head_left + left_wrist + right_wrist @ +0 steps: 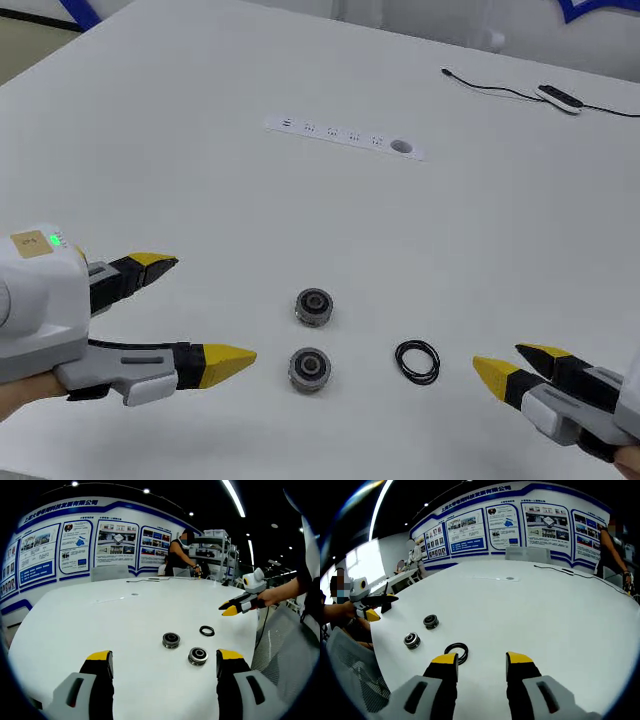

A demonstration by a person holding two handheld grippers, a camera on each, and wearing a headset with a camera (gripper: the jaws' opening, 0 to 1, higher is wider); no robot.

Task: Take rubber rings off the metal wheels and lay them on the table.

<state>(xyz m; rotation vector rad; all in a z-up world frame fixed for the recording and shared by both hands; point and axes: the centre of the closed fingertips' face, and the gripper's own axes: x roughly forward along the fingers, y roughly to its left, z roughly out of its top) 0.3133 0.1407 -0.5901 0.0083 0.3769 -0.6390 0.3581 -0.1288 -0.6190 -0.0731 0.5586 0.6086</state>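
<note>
**A:** Black rubber first. Where are the rings (417, 361)?
**B:** Flat on the table (200, 150). Thin round loops, looks like 2 overlapping. They're right of the near wheel (309, 369), close but not touching.
**A:** Wheels?
**B:** 2 of them, small & round, grey metal hubs w/ dark outer bands. Far wheel (314, 307) sits just behind the near one, small gap betw. them. Both lie flat. Can't tell if rubber is on either rim.
**A:** Grippers?
**B:** L gripper (205, 310) hangs left of the wheels. Jaws spread wide, nothing betw. them, touching nothing. R gripper (512, 360) is right of the rings. Jaws parted but less so, empty too, tips aimed at the loops w/ a gap left.
**A:** Own views agree?
**B:** Yes. L gripper view: both wheels sit ahead betw. the two yellow tips, rings beyond, R gripper further off. R gripper view: rings lie just ahead of the left-hand tip, wheels further on, then the L gripper.
**A:** Build?
**B:** Pointed yellow tips, black fingers, grey-white plastic bodies.
**A:** Surface & the rest?
**B:** Table is white, smooth, matt. White strip (345, 135) lies flat well behind the wheels. Thin black cable (485, 87) runs to a small remote (560, 97) at the far right.
</note>
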